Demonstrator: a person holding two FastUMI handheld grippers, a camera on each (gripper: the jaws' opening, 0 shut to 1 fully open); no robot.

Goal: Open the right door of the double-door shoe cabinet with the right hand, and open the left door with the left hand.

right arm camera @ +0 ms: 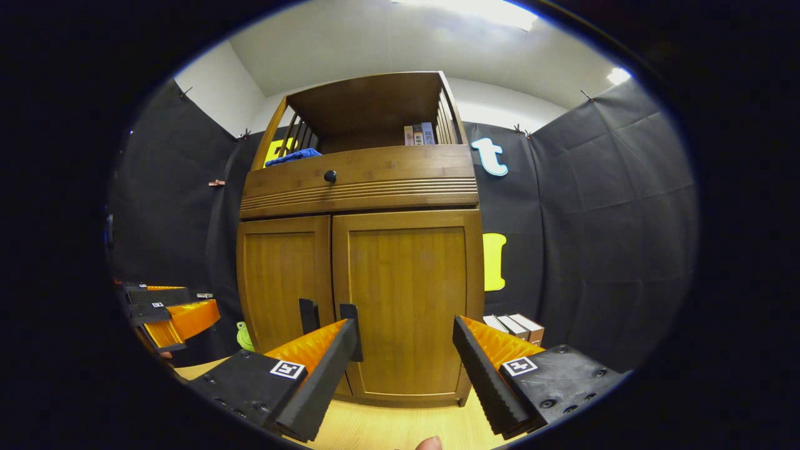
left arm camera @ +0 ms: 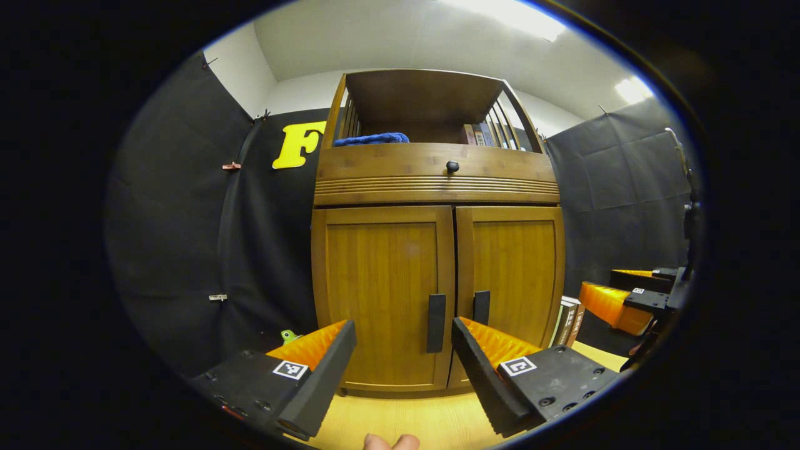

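We saw both doors (right arm camera: pixel 406 306) shut ahead on the cabinet (left arm camera: pixel 437 181), left gripper (left arm camera: pixel 403 356) and right gripper (right arm camera: pixel 406 356) spread and empty, and judged the close-set handles (left arm camera: pixel 436 323) risked a wrong-door grab.

A blue cloth (left arm camera: pixel 371 139) lies at the left of the open top shelf, and books (right arm camera: pixel 419 134) stand at its right end. More books (right arm camera: pixel 515 325) stand on the wooden floor (left arm camera: pixel 412 419) to the right, while a small green toy (left arm camera: pixel 289 336) sits low on the left.
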